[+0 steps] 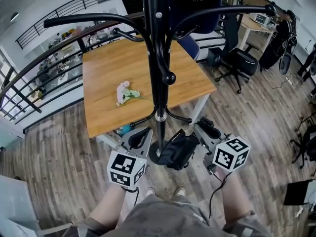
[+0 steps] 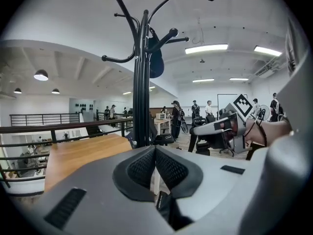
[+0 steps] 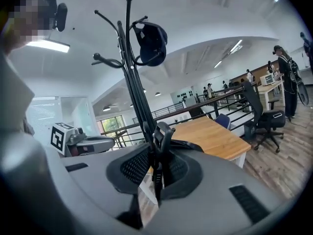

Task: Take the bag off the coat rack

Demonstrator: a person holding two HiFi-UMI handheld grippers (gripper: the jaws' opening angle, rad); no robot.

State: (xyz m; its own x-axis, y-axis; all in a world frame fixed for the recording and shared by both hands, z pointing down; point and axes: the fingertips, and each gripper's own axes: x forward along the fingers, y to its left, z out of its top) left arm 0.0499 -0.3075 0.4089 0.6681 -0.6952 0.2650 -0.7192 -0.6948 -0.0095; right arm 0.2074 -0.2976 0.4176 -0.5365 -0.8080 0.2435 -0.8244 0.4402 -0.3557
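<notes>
**Bag low at the rack pole, strap in hand**

Right gripper (image 3: 159,168): fingers clamped on the strap (image 3: 163,136) of the black bag (image 1: 178,152). The bag hangs low beside the coat rack (image 1: 159,83) pole, near the floor. Left gripper (image 2: 155,168): fingers together, no hold evident. Best to lift the strap clear of the lower hook (image 1: 185,119), then draw away from the pole. Bag's contents not visible.

- Light wooden square tabletop (image 1: 108,78) on white legs.
- Small pink-and-green flower bunch (image 1: 126,93) lying on the tabletop, near its middle.
- Black metal railing (image 1: 49,78) running behind the table.
- Black wheeled office chair (image 1: 237,58) right of the table.
- Blue chair (image 1: 190,46) at the table's far edge.
- Grey-brown wood-plank floor (image 1: 64,167).
- Several people (image 2: 176,119) standing far off.
- Long ceiling strip lights (image 2: 206,48), lit.
</notes>
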